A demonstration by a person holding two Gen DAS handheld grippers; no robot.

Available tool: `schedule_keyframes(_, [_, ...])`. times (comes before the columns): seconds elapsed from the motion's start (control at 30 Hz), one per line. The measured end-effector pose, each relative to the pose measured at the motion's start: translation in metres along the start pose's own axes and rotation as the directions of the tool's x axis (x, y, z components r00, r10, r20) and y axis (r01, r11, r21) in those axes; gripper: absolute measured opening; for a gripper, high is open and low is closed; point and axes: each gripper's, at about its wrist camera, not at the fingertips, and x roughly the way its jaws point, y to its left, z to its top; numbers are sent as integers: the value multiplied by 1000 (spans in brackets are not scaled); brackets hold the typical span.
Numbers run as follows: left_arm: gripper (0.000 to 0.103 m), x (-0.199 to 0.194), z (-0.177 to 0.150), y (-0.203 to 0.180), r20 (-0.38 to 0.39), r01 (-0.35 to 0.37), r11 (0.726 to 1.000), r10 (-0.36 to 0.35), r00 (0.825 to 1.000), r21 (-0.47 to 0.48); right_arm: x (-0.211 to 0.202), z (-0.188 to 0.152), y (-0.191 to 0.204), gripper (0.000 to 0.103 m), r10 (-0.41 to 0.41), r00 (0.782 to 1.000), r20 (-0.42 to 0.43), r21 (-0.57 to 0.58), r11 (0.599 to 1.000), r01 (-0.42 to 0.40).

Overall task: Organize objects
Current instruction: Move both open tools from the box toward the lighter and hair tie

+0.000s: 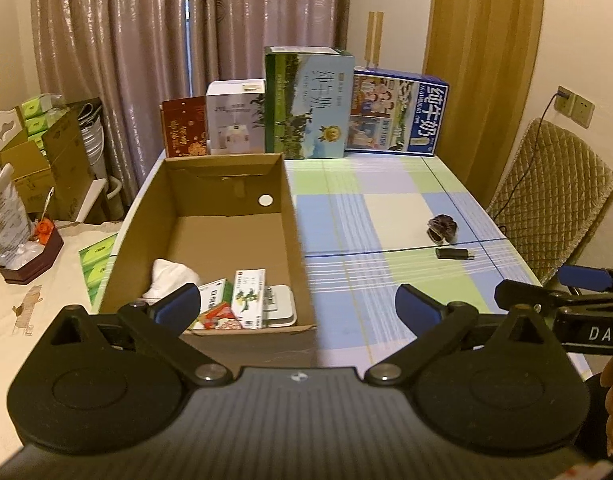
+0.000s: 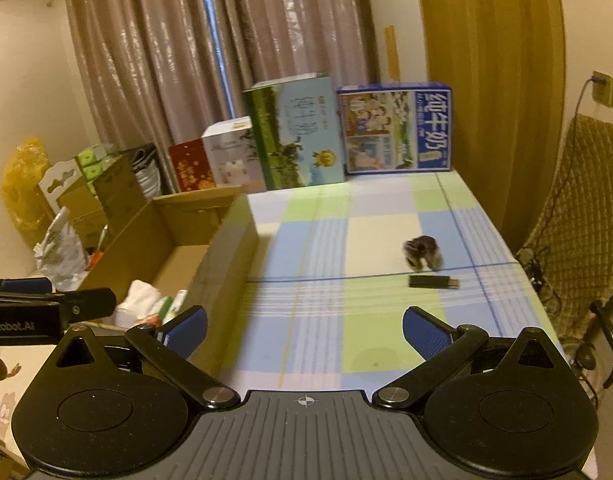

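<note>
Both tools, left tool (image 1: 298,304) and right tool (image 2: 304,330), gape wide and empty; a USB stick (image 2: 434,282) lies right of the cardboard box (image 1: 294,216) on the table (image 1: 386,280).

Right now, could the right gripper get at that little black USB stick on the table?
Probably yes. The right gripper is open and empty, and the USB stick lies ahead, slightly to its right, on bare tablecloth. Nothing lies between them; the dark scrunchie sits just beyond the stick.
</note>
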Motion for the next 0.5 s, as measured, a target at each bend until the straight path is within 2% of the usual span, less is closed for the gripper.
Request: schedule_keyframes(0.5, [102, 40, 7, -64, -23, 81, 996, -80, 996, 45, -1, -8, -92, 101, -150, 989, -9, 85, 985, 150])
